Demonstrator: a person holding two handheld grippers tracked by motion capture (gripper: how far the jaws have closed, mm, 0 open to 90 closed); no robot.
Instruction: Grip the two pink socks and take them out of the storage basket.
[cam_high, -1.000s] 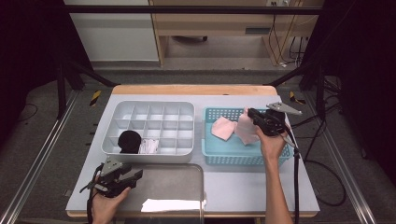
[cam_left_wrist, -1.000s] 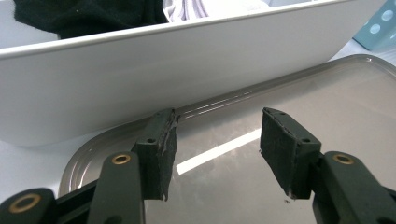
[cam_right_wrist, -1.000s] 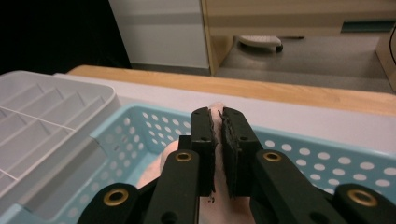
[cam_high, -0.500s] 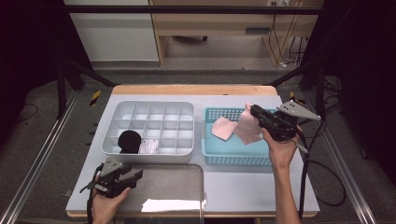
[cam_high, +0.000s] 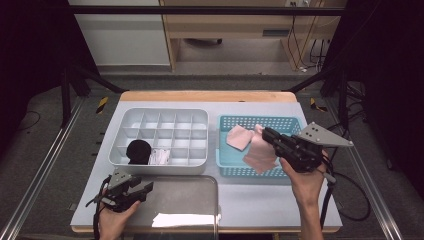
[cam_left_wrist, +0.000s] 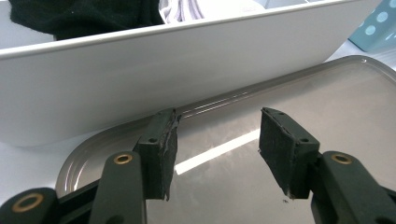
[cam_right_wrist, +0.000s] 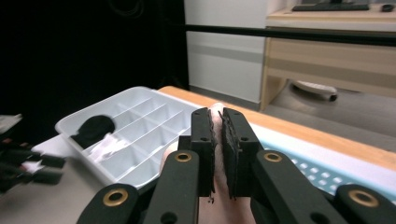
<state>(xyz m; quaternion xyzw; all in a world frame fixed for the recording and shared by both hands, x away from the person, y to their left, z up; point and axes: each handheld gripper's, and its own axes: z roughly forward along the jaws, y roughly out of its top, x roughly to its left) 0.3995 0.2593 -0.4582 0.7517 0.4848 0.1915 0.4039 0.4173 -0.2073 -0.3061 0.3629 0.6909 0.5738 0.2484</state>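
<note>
I've got the pink cloth (cam_high: 260, 152) pinched in my right gripper (cam_high: 267, 134), jaws nearly closed with only a thin fold of fabric between them, and it hangs over the blue basket (cam_high: 227, 169) with its lower edge draped toward the basket's near side. A second pink piece (cam_high: 238, 137) lies in the basket just beside it. My likely target is the white divided tray (cam_high: 165, 114) to the left, where a black rolled item (cam_high: 138, 151) and a pale striped one (cam_high: 160, 157) sit in neighbouring front cells. My left gripper (cam_left_wrist: 215, 142) hovers low over the metal tray (cam_left_wrist: 327, 107), jaws well apart and holding nothing, right up against the white tray's near wall. Now the risks as I see them: my grip looks like it catches just an edge of the fabric, so a quick swing leftward could let it slide out and drop on the table between basket and tray. The hanging tail could also snag the basket's rim or drag the other pink piece along as I lift. And the cells are small, so a loose, unfolded cloth may spill across the dividers or land on the black roll unless I lower it slowly and straight down.
</note>
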